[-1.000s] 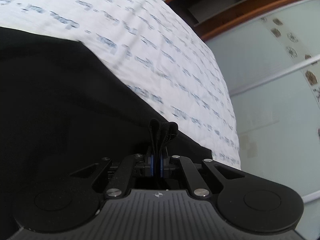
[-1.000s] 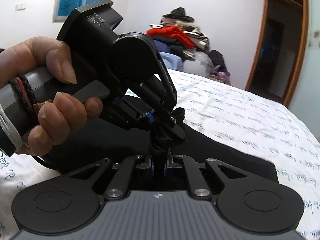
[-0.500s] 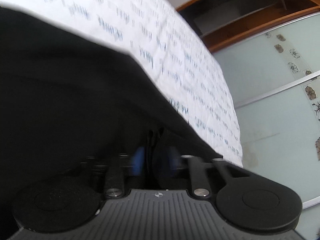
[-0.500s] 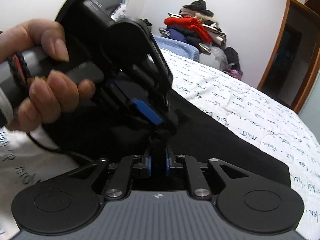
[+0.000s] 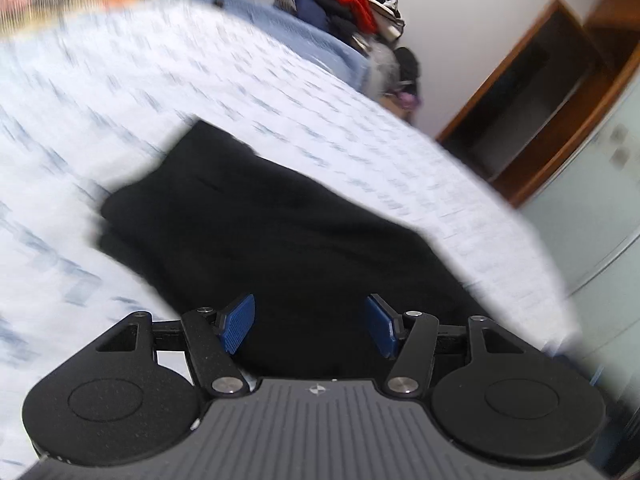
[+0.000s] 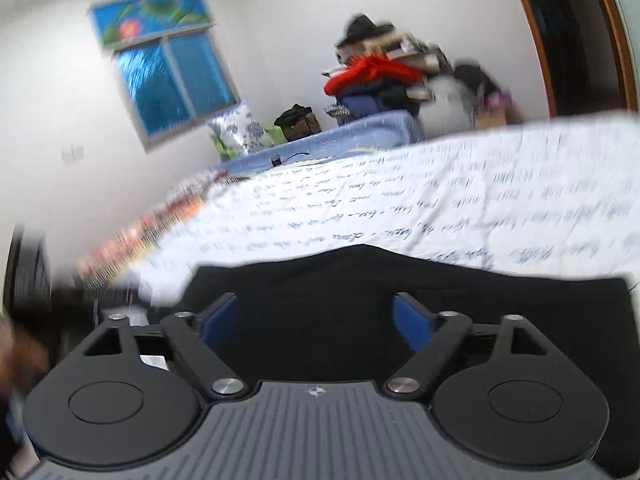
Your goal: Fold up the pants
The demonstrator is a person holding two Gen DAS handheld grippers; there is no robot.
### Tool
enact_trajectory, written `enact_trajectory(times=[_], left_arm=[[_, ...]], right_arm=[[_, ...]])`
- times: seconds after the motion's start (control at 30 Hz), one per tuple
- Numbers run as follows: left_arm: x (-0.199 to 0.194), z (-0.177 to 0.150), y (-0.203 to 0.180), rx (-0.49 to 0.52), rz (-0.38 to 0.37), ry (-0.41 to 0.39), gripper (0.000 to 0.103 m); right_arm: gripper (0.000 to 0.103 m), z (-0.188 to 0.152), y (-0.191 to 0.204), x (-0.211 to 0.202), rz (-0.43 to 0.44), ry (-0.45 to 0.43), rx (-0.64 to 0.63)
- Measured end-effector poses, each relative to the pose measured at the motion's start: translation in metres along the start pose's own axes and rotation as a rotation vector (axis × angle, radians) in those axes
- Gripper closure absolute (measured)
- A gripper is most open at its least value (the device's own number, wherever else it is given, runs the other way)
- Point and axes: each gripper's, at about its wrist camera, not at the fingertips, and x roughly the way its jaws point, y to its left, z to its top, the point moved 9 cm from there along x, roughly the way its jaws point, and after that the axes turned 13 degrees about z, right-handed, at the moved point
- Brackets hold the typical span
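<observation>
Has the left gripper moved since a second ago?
Yes. The left gripper released the black pants and pulled back: its jaws are open, and the clothes pile now shows.

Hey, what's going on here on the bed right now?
A person is folding black pants on a white bedspread printed with blue writing, using two hand-held tools. Both the left tool and the right tool are open and hold nothing, while the pants lie flat on the bed in a folded stack.

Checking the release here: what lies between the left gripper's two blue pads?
Nothing is held: in the left wrist view, the open left gripper has only the black pants lying on the bed behind the gap.
</observation>
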Motion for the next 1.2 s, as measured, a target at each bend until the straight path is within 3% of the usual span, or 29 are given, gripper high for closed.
enact_trajectory(times=[0.07, 0.17, 0.27, 0.33, 0.4, 0.53, 0.73, 0.9, 1.1, 1.2], left_arm=[[-0.006, -0.004, 0.0, 0.084, 0.073, -0.057, 0.04], [-0.011, -0.004, -0.014, 0.157, 0.081, -0.146, 0.04], [0.002, -0.008, -0.031, 0.227, 0.083, -0.188, 0.04], [0.02, -0.013, -0.033, 0.233, 0.1, -0.145, 0.04], [0.033, -0.017, -0.024, 0.225, 0.106, -0.106, 0.04], [0.03, -0.029, -0.018, 0.242, 0.089, -0.147, 0.034], [0.034, -0.033, -0.022, 0.251, 0.074, -0.161, 0.028], [0.035, -0.035, -0.024, 0.258, 0.071, -0.175, 0.026], [0.035, -0.037, -0.027, 0.256, 0.06, -0.183, 0.023], [0.036, -0.037, -0.027, 0.254, 0.051, -0.183, 0.021]], right_arm=[[0.018, 0.007, -0.017, 0.016, 0.024, 0.013, 0.108], [0.018, 0.004, -0.043, 0.041, 0.049, 0.048, 0.282], [0.018, -0.041, -0.058, 0.05, 0.051, 0.144, 0.452], [0.018, -0.049, -0.057, 0.046, 0.076, 0.115, 0.428], [0.018, -0.05, -0.053, 0.045, 0.062, 0.145, 0.414], [0.016, -0.036, -0.041, 0.049, 0.0, 0.177, 0.409], [0.016, -0.024, 0.016, 0.089, 0.097, 0.258, 0.254], [0.016, -0.018, 0.028, 0.135, 0.112, 0.288, 0.273], [0.015, -0.045, 0.02, 0.174, 0.063, 0.408, 0.209], [0.012, -0.055, 0.027, 0.168, 0.09, 0.365, 0.1]])
